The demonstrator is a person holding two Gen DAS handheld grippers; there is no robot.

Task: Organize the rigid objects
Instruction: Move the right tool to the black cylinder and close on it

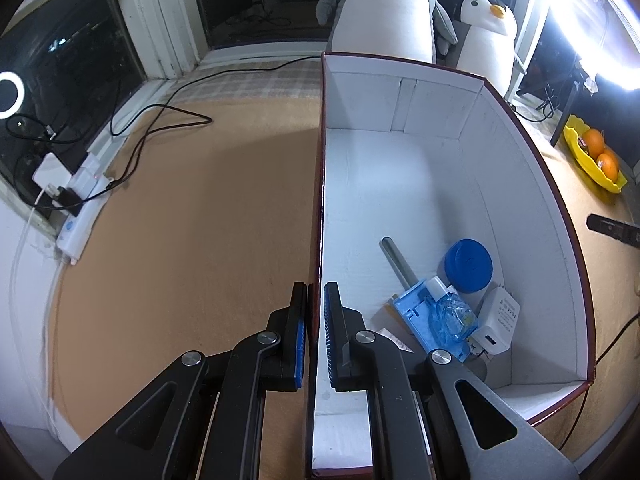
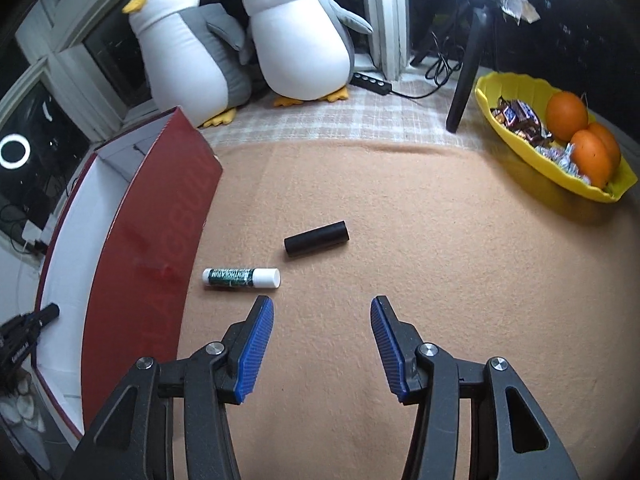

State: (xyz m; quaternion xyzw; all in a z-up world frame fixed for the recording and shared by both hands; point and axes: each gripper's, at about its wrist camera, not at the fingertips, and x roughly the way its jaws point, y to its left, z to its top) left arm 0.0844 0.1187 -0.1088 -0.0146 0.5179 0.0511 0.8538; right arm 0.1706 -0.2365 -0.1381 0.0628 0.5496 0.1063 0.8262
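My left hand-held gripper (image 1: 316, 312): clenched on the left wall of the red box (image 1: 320, 208). My right hand-held gripper (image 2: 322, 320): released, nothing between its pads. On the tan blanket (image 2: 400, 240), just right of the box: lip balm stick (image 2: 241, 278) near, black cylinder (image 2: 317, 238) farther.

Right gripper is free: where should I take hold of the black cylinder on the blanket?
Grip the black cylinder at mid-length, coming from above, jaws across its narrow width. It lies flat, nearly crosswise, clear of the lip balm tube, so both long sides are open.
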